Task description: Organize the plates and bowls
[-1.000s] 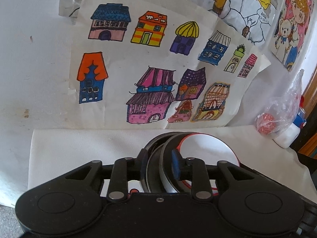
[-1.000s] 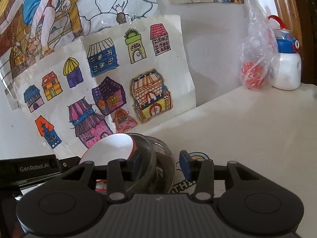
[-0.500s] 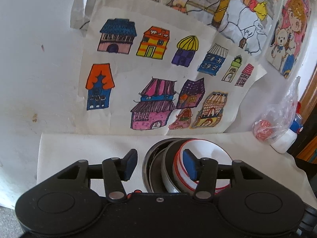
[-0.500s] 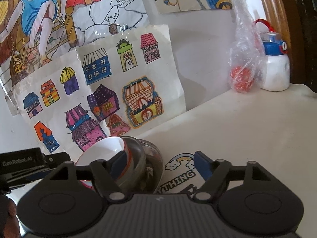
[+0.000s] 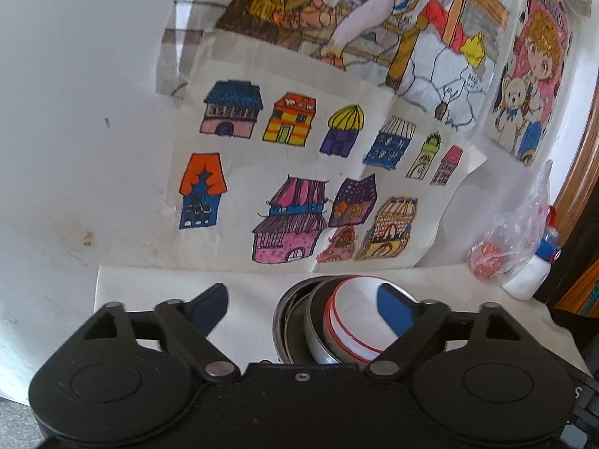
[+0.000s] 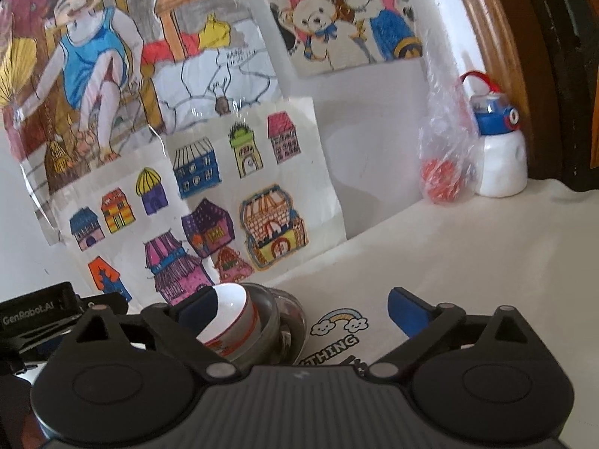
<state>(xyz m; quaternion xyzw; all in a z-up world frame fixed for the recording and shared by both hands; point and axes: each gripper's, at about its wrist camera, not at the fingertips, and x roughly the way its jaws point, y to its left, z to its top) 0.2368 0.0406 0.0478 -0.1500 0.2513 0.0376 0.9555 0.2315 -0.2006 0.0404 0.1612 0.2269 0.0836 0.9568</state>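
A white bowl with a red rim [image 5: 355,318] sits nested inside metal bowls [image 5: 295,321] on the white cloth. My left gripper [image 5: 303,308] is open wide above and behind the stack, holding nothing. In the right wrist view the same white bowl [image 6: 228,318] sits in the metal bowls [image 6: 284,321] at lower left. My right gripper [image 6: 303,308] is also open wide and empty, with its left finger over the bowl's rim. The lower part of the stack is hidden by both gripper bodies.
Children's drawings [image 5: 299,187] hang on the wall behind the table. A plastic bag with a red item [image 6: 441,172] and a white bottle with a blue cap [image 6: 499,157] stand at the back right. A printed cloth [image 6: 486,262] covers the table.
Both grippers have opened wide and let go of the bowls. Both have pulled up and back from the stack, which stays nested on the cloth.
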